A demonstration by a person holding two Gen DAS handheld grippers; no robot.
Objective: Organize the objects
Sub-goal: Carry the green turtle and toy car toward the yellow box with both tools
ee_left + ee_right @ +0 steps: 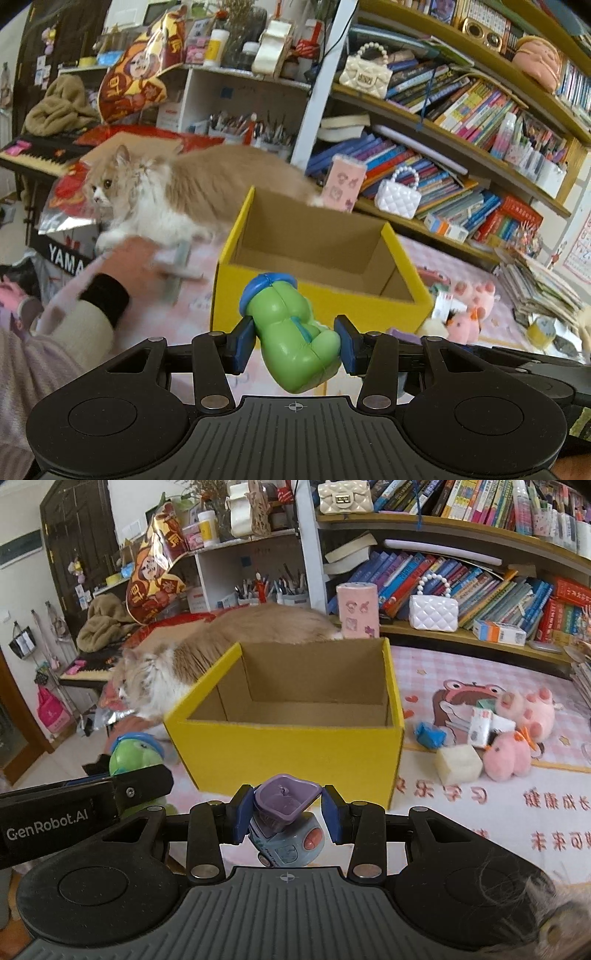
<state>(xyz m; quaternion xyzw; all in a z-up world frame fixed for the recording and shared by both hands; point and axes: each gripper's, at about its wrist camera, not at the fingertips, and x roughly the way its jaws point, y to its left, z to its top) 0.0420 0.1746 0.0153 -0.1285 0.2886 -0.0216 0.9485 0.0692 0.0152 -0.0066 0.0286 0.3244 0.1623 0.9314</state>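
A yellow cardboard box (321, 310) (295, 753) stands open and bare inside on the pink mat. My left gripper (295, 341) is shut on a green toy figure with a blue cap (291, 332), held just in front of the box's near wall. In the right wrist view that same green figure (135, 755) and the left gripper (122, 790) appear at the left of the box. My right gripper (286, 812) is shut on a small toy truck (284, 834) with a purple hopper, also close before the box's front wall.
A ginger and white cat (173, 192) (207, 653) lies right behind the box. A person's hand (125, 266) reaches toward it at the left. Pink plush toys (517, 734), a foam cube (458, 764) and small packets lie on the mat to the right. Bookshelves (461, 579) run behind.
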